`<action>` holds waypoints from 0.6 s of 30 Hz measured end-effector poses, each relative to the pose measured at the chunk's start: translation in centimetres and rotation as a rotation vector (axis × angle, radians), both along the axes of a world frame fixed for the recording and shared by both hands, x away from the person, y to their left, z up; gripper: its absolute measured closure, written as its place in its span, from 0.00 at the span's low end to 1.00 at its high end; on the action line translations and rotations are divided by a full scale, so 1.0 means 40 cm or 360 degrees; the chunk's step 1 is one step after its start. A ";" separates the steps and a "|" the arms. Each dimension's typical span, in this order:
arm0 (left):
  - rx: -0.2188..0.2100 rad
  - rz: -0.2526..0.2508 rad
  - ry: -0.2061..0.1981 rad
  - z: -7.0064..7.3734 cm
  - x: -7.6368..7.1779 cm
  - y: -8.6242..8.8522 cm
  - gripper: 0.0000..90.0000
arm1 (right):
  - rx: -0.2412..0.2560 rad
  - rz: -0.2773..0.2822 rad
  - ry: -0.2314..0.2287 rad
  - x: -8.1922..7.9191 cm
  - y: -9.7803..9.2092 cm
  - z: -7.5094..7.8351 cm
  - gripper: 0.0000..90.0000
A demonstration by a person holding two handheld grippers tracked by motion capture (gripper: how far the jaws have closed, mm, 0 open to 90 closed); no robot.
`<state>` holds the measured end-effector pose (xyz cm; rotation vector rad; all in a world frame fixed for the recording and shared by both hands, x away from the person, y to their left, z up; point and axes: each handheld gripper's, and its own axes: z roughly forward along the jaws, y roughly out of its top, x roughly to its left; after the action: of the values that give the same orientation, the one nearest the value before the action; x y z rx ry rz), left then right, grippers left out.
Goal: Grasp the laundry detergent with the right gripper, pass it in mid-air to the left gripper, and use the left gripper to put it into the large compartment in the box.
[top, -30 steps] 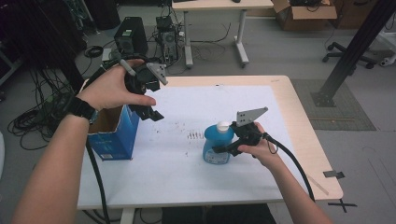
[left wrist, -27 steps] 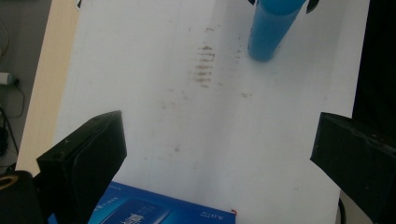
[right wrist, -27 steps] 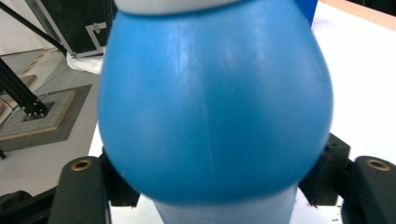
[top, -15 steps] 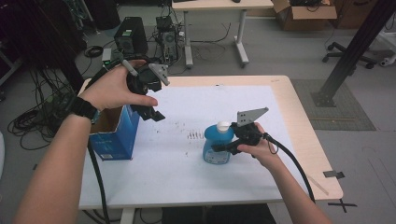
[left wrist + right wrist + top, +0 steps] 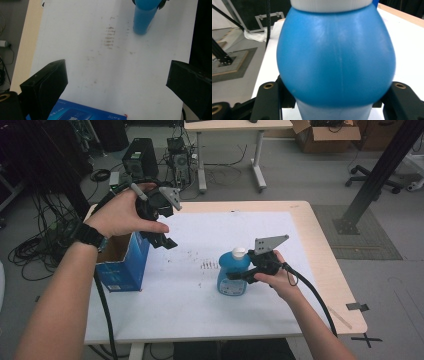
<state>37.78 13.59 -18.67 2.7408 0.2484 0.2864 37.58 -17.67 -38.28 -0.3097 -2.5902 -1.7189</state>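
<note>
Fingers clamp blue bottle | white tabletop stained | cables on floor

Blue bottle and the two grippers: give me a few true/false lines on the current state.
1. The right gripper has its jaws on either side of the blue bottle. True.
2. The blue bottle lies on its side. False: it stands upright on the white table sheet, white cap on top.
3. The left gripper holds the blue cardboard box. False: its jaws stand wide apart and empty, raised above the table beside the box.
4. The blue cardboard box is open at the top. True.
5. Brown stains mark the sheet left of the bottle in the high view. True.
6. The bottle sits inside the box. False: it stands apart from it, out on the sheet.
</note>
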 end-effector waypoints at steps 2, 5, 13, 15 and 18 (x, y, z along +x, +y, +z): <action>-0.0004 0.0001 0.0000 0.002 0.000 -0.002 0.04 | 0.0006 0.0023 0.0009 0.003 0.000 0.007 0.46; 0.0004 -0.0008 -0.0001 0.006 0.001 -0.006 0.04 | -0.0001 0.0031 -0.0001 0.005 0.002 0.025 0.46; -0.0002 -0.0028 -0.0004 0.020 -0.002 -0.019 0.04 | -0.0026 0.0063 -0.0039 0.022 0.012 0.097 0.46; -0.0006 -0.0040 -0.0008 0.026 -0.005 -0.024 0.04 | -0.0048 0.0085 -0.0057 0.027 0.024 0.128 0.46; -0.0011 -0.0049 -0.0011 0.032 -0.007 -0.028 0.04 | -0.0079 0.0102 -0.0077 0.029 0.041 0.157 0.46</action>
<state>37.49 12.46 -17.40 2.7339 0.2045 0.2861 38.75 -16.04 -31.99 -0.1863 -2.6483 -1.6646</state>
